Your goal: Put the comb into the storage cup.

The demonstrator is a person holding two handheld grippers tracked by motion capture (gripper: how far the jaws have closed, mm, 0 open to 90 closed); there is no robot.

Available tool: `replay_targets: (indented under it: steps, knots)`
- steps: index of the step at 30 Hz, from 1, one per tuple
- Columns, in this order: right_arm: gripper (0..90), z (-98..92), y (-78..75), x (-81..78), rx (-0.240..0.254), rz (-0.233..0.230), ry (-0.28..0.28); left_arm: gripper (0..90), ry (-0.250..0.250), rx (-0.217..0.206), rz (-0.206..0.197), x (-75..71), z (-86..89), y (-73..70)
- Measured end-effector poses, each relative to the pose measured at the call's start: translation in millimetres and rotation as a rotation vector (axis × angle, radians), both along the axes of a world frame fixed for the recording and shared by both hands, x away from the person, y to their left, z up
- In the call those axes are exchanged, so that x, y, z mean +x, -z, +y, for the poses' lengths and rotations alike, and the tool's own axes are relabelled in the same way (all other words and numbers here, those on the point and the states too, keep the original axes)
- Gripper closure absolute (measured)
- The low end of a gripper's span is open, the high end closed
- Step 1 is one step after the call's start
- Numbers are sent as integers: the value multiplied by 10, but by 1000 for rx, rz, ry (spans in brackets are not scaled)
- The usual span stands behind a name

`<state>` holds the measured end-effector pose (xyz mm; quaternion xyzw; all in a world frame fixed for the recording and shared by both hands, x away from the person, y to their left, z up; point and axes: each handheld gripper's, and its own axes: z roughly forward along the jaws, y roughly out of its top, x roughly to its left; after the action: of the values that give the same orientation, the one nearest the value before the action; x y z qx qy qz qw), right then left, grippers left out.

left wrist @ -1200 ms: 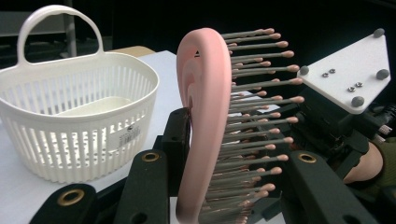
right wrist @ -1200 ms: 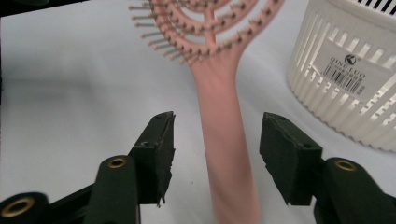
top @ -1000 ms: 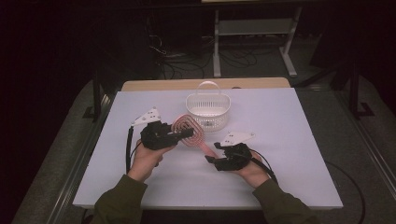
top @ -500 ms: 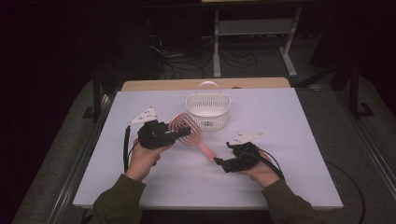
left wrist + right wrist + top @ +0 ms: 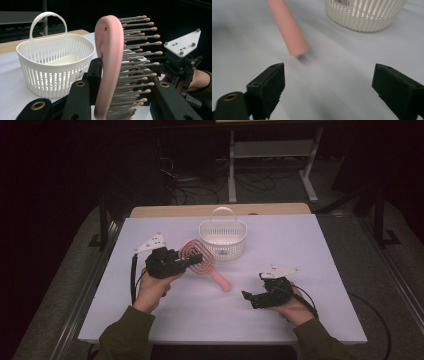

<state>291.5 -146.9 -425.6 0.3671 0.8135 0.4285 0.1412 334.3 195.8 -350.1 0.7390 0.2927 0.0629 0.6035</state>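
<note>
The left hand-held gripper (image 5: 192, 261) is clamped on the head of the pink hairbrush (image 5: 200, 262), holding it just above the surface (image 5: 310, 245) near its middle, beside the white basket (image 5: 223, 239) toward the far edge. The right hand-held gripper (image 5: 246, 296), toward the near edge, has just been opening; its jaws stand wide with nothing between them, just short of the brush's handle tip.

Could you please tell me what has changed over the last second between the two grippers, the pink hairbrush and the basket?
The right gripper has let go of the pink hairbrush's handle; its jaws have just been opening, nothing is between them now, and it has drawn back to the right, away from the handle tip. The left gripper stays shut on the brush head, and the white basket has not moved on the table.
</note>
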Motion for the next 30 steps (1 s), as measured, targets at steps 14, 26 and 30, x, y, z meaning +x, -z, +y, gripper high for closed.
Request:
replay_targets:
  steps: [14, 26, 30]
  knots:
    - [0, -220, 166, -70, -13, 42, 31, 643, -6, -2, -7, -1, 28, -23]
    - [0, -334, 229, -118, 9, 50, 46, 644, 6, -10, -12, -4, 24, -61]
    - [0, -319, 227, -122, 7, 37, 40, 644, 12, -18, -16, 5, 25, -101]
